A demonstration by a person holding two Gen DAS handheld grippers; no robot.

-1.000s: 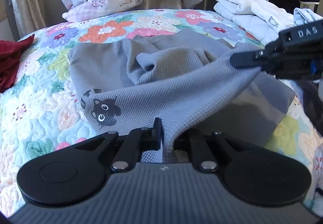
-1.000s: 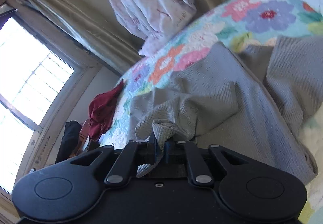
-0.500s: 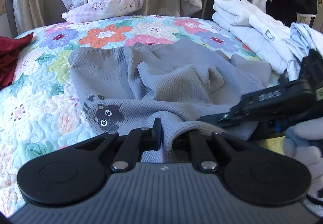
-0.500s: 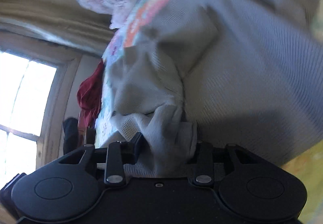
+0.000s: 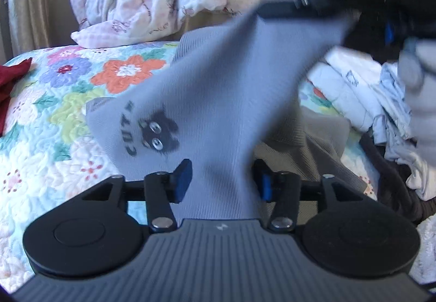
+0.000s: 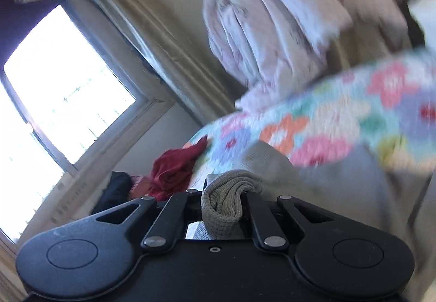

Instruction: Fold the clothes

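far left: a dark red cloth [image 5: 11, 84] at the edge of a floral quilt [image 5: 68, 84]. above the quilt, lifted and stretched taut: a grey waffle-knit garment [image 5: 218, 89], blurred, printed with a black cat face and dark letters, its lower part trailing onto the quilt. at the bottom: left gripper [image 5: 222, 179], jaws spread apart with the grey fabric running loosely between them. upper right: right gripper [image 5: 313, 9], clenched on a bunched edge of the garment, the thick fold seen pinched between its jaws in the right wrist view. far right: a pile of white clothes [image 5: 354, 89].
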